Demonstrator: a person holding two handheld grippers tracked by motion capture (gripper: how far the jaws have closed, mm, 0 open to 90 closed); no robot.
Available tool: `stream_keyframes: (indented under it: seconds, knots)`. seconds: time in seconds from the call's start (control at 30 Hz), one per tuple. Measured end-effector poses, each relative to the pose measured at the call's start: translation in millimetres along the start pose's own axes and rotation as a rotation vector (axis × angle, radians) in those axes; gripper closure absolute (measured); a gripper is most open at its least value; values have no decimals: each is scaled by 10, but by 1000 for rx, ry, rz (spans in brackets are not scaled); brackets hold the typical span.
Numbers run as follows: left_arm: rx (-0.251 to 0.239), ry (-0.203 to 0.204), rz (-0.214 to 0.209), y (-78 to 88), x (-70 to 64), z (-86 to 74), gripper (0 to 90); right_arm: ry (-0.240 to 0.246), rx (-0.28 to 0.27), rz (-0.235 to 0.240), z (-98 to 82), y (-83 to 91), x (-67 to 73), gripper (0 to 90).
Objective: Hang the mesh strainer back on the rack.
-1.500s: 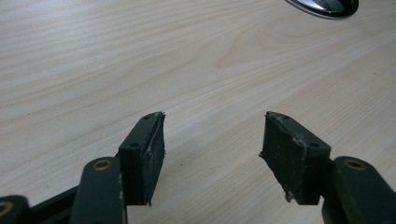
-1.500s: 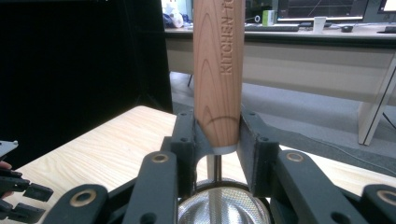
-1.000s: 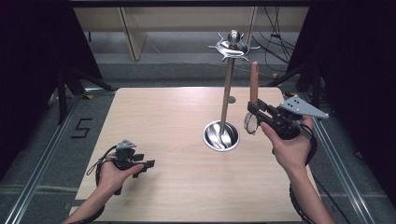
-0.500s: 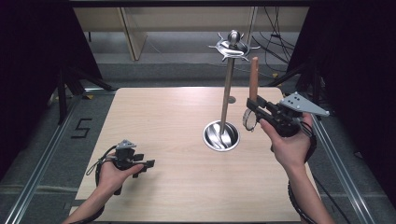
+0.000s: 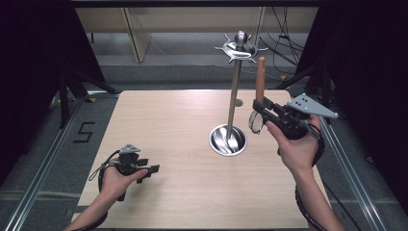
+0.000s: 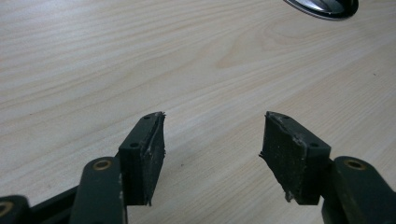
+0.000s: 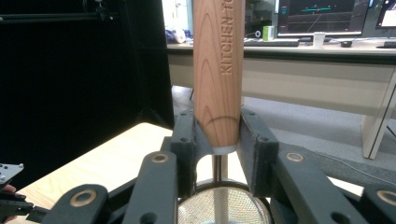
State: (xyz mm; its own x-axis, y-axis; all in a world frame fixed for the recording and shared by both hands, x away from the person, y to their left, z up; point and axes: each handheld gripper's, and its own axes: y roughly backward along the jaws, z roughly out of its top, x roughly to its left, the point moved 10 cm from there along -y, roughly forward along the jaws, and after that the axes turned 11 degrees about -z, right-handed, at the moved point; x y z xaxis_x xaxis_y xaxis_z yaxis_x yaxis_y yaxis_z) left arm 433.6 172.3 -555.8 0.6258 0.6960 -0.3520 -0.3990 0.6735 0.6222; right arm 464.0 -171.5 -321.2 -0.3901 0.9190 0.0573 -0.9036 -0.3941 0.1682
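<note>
The right claw [image 7: 217, 140] pinches the upright strainer [image 7: 219, 70] by its wooden handle just right of the metal stand [image 5: 235, 96], mesh visible in its own view, while the left claw [image 6: 212, 154] stays spread above the table [image 5: 168, 125], nothing having shifted since earlier.

My left gripper [image 5: 144, 169] sat low at lower left on the table [image 5: 168, 125]. The stand [image 5: 230, 137] stood right of centre, and my right gripper [image 5: 260, 111], just right of it, held the strainer [image 5: 260, 82] handle-up.
</note>
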Motion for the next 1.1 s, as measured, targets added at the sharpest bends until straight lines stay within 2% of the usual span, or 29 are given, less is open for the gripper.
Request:
stream_keyframes:
  seconds: [0.17, 0.27, 0.37, 0.4, 0.53, 0.57, 0.63, 0.7, 0.8, 0.9, 0.97, 1.1]
  knots:
    - [-5, 5, -4, -4, -4, 3, 381, -4, 2, -1, 8, -9, 9, 703]
    - [-10, 7, -2, -5, -6, 7, 381, 18, -13, -2, 26, -25, -1, 703]
    - [-5, 4, -1, -3, -3, 4, 381, 1, -4, 0, 17, -35, 11, 704]
    - [16, -11, 0, 13, 9, -12, 381, -1, 0, -7, 13, -35, 7, 704]
    - [-6, 4, -1, -2, -3, 4, 381, 9, -6, -8, 22, -48, -1, 703]
    - [-6, 4, -1, -2, -3, 4, 381, -13, 7, -6, 13, -41, 17, 703]
    - [-5, 3, -1, -2, -3, 3, 381, -21, 4, -12, 18, -49, 21, 704]
    - [-5, 4, -3, -3, -5, 3, 381, -3, -7, -2, 31, -65, 21, 703]
    - [-9, 7, -3, -5, -7, 6, 381, -14, 4, -11, 27, -72, 29, 704]
    - [-7, 5, -3, -3, -4, 4, 381, -10, -2, 0, 35, -93, 39, 704]
    - [-20, 8, 7, -6, -4, 13, 382, -7, -3, -18, 30, -93, 26, 704]
    - [-5, 3, -3, -3, -4, 3, 381, -6, 1, -17, 20, -101, 26, 704]
